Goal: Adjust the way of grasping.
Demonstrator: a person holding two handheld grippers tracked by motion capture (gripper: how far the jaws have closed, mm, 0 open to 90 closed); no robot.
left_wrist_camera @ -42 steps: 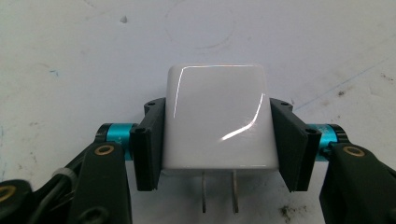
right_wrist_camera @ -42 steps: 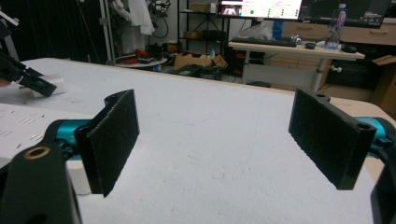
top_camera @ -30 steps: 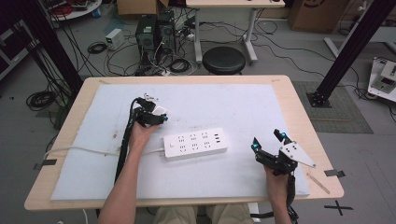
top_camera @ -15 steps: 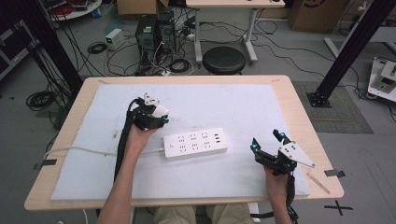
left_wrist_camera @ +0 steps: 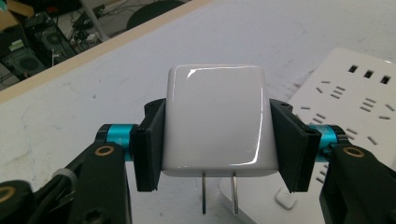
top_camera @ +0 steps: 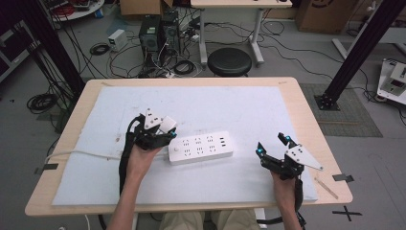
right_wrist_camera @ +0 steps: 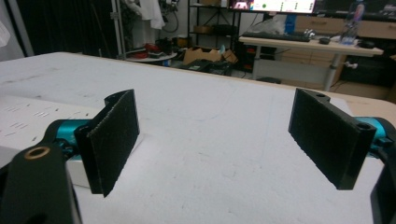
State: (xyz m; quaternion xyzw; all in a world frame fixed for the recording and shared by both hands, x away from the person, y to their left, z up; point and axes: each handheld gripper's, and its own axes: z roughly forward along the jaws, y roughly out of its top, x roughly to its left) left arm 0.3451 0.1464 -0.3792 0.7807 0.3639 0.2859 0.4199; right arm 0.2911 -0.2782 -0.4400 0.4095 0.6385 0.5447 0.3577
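Charger block [left_wrist_camera: 215,121] sits pinched between the jaws of our left gripper [top_camera: 160,136], its two prongs [left_wrist_camera: 218,191] pointing down, just above the near end of the power strip [top_camera: 201,147]. We should keep the block level, line the prongs with one two-slot socket, and press straight down. Our right gripper [top_camera: 274,146] rests farther right on the white mat [top_camera: 239,108], jaws spread and empty; it could steady the strip.

We brought our left tool [top_camera: 165,132] with the white charger [left_wrist_camera: 215,119] back down from mid-surface, nearer the power strip's [top_camera: 201,147] left end, prongs just above it.
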